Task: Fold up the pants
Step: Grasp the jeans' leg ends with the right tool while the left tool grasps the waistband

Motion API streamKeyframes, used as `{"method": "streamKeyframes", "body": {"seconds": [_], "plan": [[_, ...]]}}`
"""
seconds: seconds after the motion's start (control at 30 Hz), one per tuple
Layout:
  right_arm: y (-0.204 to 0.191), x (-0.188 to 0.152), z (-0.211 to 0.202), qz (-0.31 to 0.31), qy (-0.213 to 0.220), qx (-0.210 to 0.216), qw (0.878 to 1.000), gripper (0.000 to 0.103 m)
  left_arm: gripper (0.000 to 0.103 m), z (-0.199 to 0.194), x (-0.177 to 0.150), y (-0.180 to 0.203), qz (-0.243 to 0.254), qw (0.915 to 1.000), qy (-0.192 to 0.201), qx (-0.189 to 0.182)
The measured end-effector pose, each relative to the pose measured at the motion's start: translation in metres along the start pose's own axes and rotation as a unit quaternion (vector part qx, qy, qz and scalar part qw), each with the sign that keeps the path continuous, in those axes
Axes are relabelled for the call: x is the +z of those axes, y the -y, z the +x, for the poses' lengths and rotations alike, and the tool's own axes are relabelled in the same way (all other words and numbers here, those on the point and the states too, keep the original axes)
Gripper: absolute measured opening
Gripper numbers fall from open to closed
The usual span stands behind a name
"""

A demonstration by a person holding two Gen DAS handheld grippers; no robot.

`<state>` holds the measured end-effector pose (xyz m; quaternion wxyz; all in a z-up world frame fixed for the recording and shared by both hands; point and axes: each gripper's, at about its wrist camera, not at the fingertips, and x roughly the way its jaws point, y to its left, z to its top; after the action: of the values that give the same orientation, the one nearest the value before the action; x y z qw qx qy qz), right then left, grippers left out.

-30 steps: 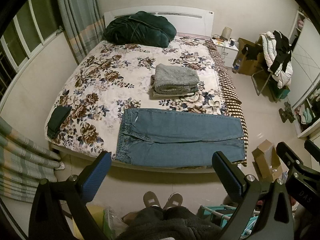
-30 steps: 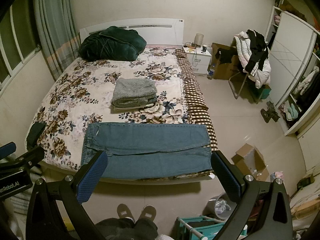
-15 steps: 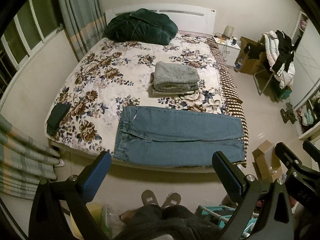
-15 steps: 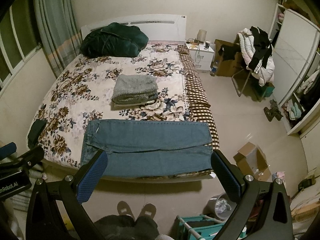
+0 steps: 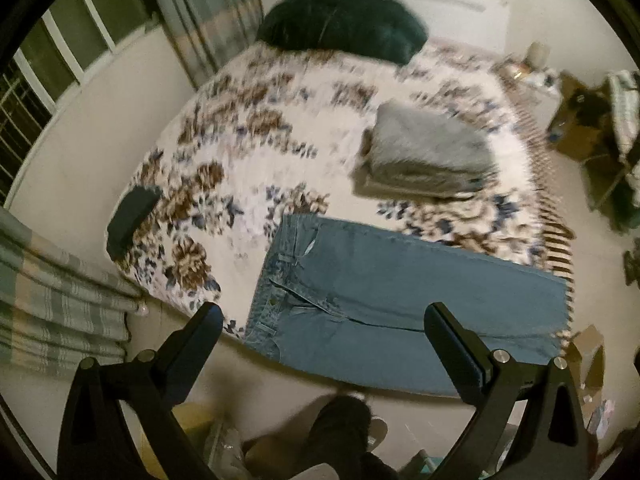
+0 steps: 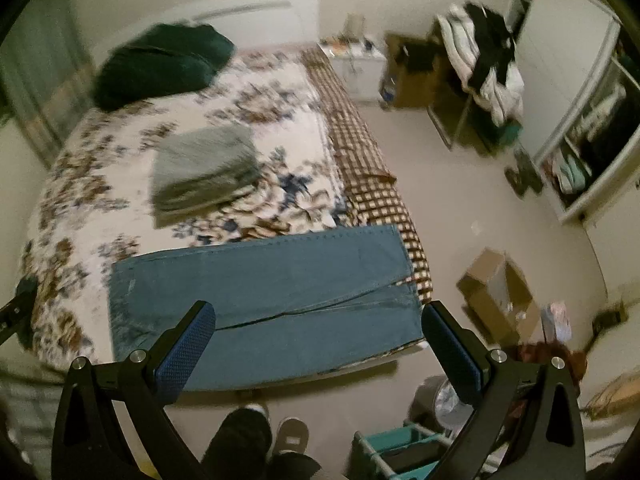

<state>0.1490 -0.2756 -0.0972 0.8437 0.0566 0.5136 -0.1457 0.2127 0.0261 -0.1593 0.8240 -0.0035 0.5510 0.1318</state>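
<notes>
Blue jeans (image 5: 400, 300) lie flat along the near edge of the floral bed (image 5: 240, 152), waistband to the left, leg hems to the right. They also show in the right wrist view (image 6: 260, 292). My left gripper (image 5: 324, 328) is open and empty, held above the waistband end. My right gripper (image 6: 318, 320) is open and empty, held above the leg end. Both stand off the fabric. Both views are motion blurred.
A folded grey stack (image 5: 428, 156) lies mid-bed and a dark green bundle (image 5: 340, 20) at the headboard. A small dark item (image 5: 132, 216) sits at the bed's left edge. Cardboard box (image 6: 496, 292) and teal rack (image 6: 400, 452) stand on the floor at right. My feet (image 6: 276, 432) are below.
Both grippers have moved forward and down toward the jeans, which now look larger. The left view has swung toward the waistband, the right toward the hems. Jaws stay open.
</notes>
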Motion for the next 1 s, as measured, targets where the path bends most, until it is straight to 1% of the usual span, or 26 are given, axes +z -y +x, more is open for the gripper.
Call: {"method": "streamKeyframes", "body": {"seconds": [0.1, 0.13, 0.17, 0.23, 0.27, 0.33, 0.4, 0.47, 0.5, 0.53, 0.6, 0.67, 0.7, 0.77, 0.8, 0.83, 0.9, 0.97, 1.0], "plan": [[-0.003, 0.030, 0.085, 0.033, -0.032, 0.000, 0.999, 0.103, 0.103, 0.067, 0.028, 0.011, -0.008, 0.9992, -0.038, 0.011], [-0.005, 0.040, 0.114, 0.042, -0.042, -0.003, 0.998, 0.103, 0.103, 0.098, 0.040, 0.017, -0.010, 0.9982, -0.057, 0.016], [-0.006, 0.047, 0.140, 0.052, -0.052, -0.009, 0.997, 0.103, 0.103, 0.116, 0.047, 0.020, -0.010, 0.9976, -0.066, 0.019], [-0.009, 0.065, 0.207, 0.078, -0.082, -0.007, 0.994, 0.103, 0.103, 0.165, 0.063, 0.032, -0.011, 0.9958, -0.085, 0.031], [-0.009, 0.072, 0.236, 0.088, -0.094, -0.013, 0.992, 0.103, 0.103, 0.183, 0.070, 0.035, -0.011, 0.9949, -0.093, 0.037], [-0.010, 0.081, 0.296, 0.107, -0.119, -0.020, 0.987, 0.103, 0.103, 0.232, 0.086, 0.047, -0.015, 0.9923, -0.114, 0.045], [-0.007, 0.090, 0.360, 0.129, -0.147, -0.031, 0.980, 0.103, 0.103, 0.272, 0.098, 0.053, -0.027, 0.9894, -0.134, 0.050], [-0.003, 0.093, 0.414, 0.149, -0.172, -0.037, 0.973, 0.103, 0.103, 0.311, 0.108, 0.059, -0.041, 0.9854, -0.157, 0.053], [0.001, 0.093, 0.433, 0.157, -0.181, -0.039, 0.970, 0.103, 0.103, 0.328, 0.113, 0.061, -0.051, 0.9835, -0.167, 0.049], [0.004, 0.095, 0.462, 0.171, -0.192, -0.036, 0.966, 0.103, 0.103, 0.350, 0.118, 0.062, -0.065, 0.9801, -0.183, 0.042], [0.014, 0.092, 0.495, 0.192, -0.213, -0.033, 0.958, 0.103, 0.103, 0.386, 0.125, 0.062, -0.097, 0.9726, -0.208, 0.035], [0.025, 0.090, 0.535, 0.224, -0.228, -0.033, 0.947, 0.103, 0.103, 0.421, 0.127, 0.059, -0.139, 0.9619, -0.234, 0.023], [0.033, 0.084, 0.541, 0.237, -0.235, -0.035, 0.942, 0.103, 0.103, 0.435, 0.127, 0.060, -0.153, 0.9568, -0.246, 0.022], [0.043, 0.078, 0.570, 0.268, -0.247, -0.038, 0.930, 0.103, 0.103, 0.461, 0.123, 0.056, -0.180, 0.9454, -0.271, 0.021], [0.048, 0.076, 0.579, 0.278, -0.251, -0.040, 0.926, 0.103, 0.103, 0.470, 0.120, 0.054, -0.187, 0.9407, -0.282, 0.027], [0.052, 0.073, 0.590, 0.290, -0.256, -0.043, 0.921, 0.103, 0.103, 0.477, 0.116, 0.051, -0.191, 0.9376, -0.288, 0.033], [0.059, 0.068, 0.607, 0.316, -0.265, -0.040, 0.910, 0.103, 0.103, 0.484, 0.110, 0.045, -0.194, 0.9346, -0.294, 0.049], [0.063, 0.064, 0.619, 0.334, -0.269, -0.042, 0.903, 0.103, 0.103, 0.485, 0.104, 0.038, -0.201, 0.9334, -0.291, 0.059], [0.065, 0.062, 0.623, 0.341, -0.268, -0.042, 0.900, 0.103, 0.101, 0.484, 0.102, 0.036, -0.204, 0.9333, -0.289, 0.063]]}}
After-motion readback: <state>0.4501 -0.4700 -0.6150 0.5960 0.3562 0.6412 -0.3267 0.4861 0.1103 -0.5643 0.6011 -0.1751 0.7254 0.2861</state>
